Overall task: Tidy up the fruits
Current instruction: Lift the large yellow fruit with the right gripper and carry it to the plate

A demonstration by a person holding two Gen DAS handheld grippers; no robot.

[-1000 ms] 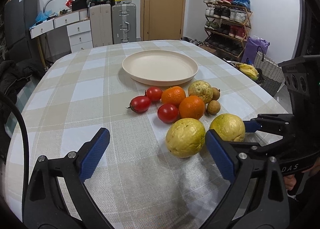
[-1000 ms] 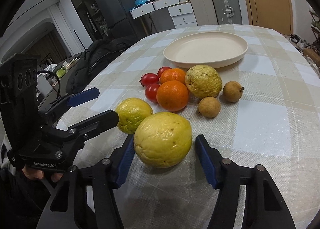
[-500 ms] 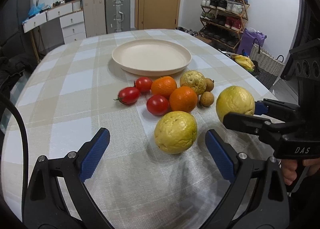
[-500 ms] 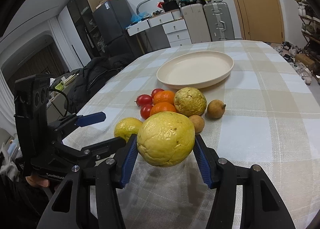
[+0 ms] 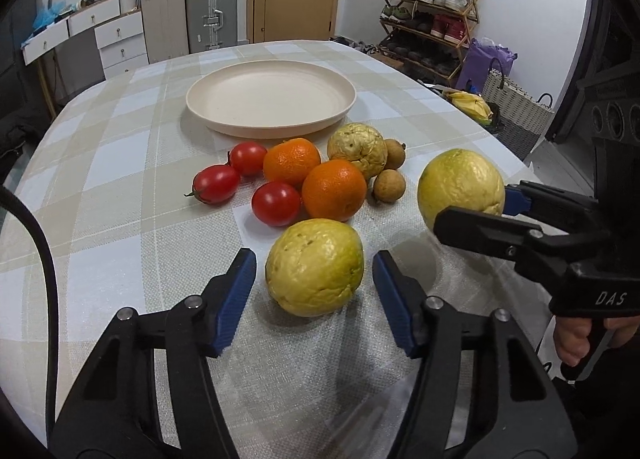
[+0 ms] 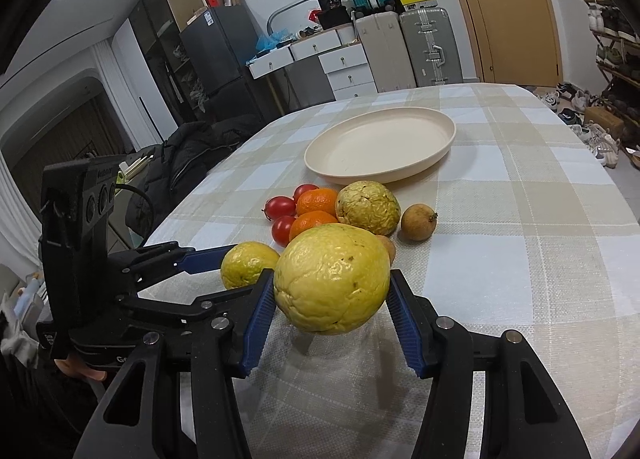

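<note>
My right gripper (image 6: 330, 313) is shut on a large yellow guava (image 6: 332, 279) and holds it above the table; it also shows in the left wrist view (image 5: 460, 185). My left gripper (image 5: 314, 291) is open, its blue pads on either side of a second yellow guava (image 5: 315, 273) that rests on the cloth, not touching it. Behind lie two oranges (image 5: 334, 190), three tomatoes (image 5: 276, 203), a wrinkled guava (image 5: 357, 147) and two small brown longans (image 5: 389, 186). An empty cream plate (image 5: 272, 99) stands farther back.
The table (image 5: 100, 195) has a beige and white checked cloth. Its right edge drops off near a wicker basket (image 5: 516, 111) and shoe rack (image 5: 428, 15). A dark jacket (image 6: 192, 163) lies past the left edge. Suitcases and drawers stand at the back wall.
My right gripper shut on the large guava and lifted it off the table. My left gripper moved in around the other guava, and its jaws narrowed.
</note>
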